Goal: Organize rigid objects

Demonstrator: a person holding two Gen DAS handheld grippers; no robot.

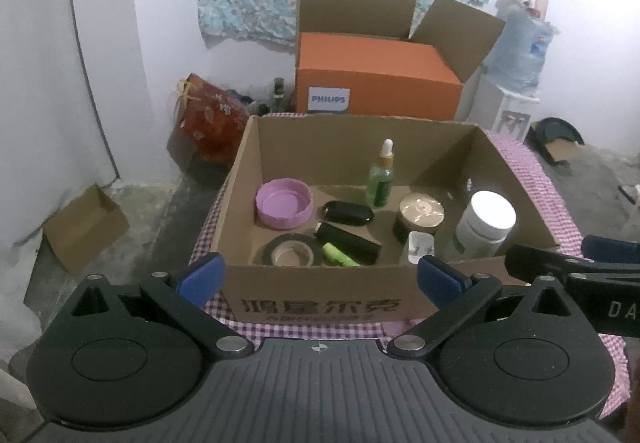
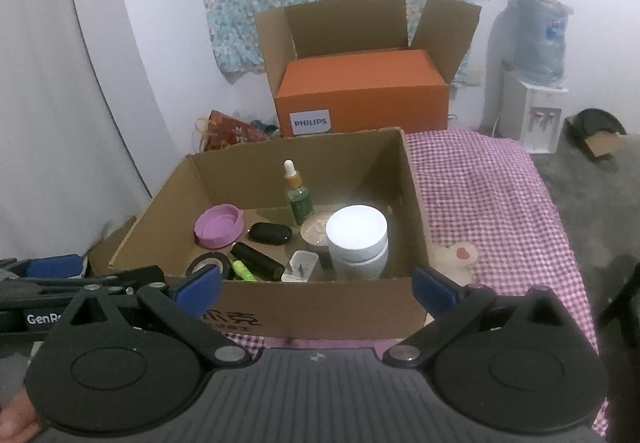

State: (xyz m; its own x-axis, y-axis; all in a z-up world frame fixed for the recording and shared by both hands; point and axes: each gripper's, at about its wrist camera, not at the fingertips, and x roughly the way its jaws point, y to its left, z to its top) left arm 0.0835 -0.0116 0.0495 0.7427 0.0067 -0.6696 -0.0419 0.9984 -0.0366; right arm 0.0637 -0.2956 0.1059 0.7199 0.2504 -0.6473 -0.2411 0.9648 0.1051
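Observation:
An open cardboard box (image 1: 320, 299) stands on the checked cloth. Inside lie a pink lid (image 1: 284, 203), a black case (image 1: 347, 213), a black cylinder (image 1: 348, 243), a tape roll (image 1: 290, 253), a yellow-green marker (image 1: 340, 255) and a small white plug (image 1: 420, 247). A green dropper bottle (image 1: 380, 179), a gold-lidded jar (image 1: 420, 215) and a white jar (image 2: 357, 239) stand upright there. My left gripper (image 1: 320, 277) hovers open before the box's front wall, holding nothing. To its right, my right gripper (image 2: 316, 285) is wide open and empty, facing the white jar.
An orange Philips box (image 1: 376, 83) inside a larger carton sits behind. A water dispenser (image 2: 536, 115) stands at the back right, a red bag (image 1: 208, 119) at the back left, a small carton (image 1: 84, 227) on the floor. Bare checked cloth (image 2: 480, 203) lies right of the box.

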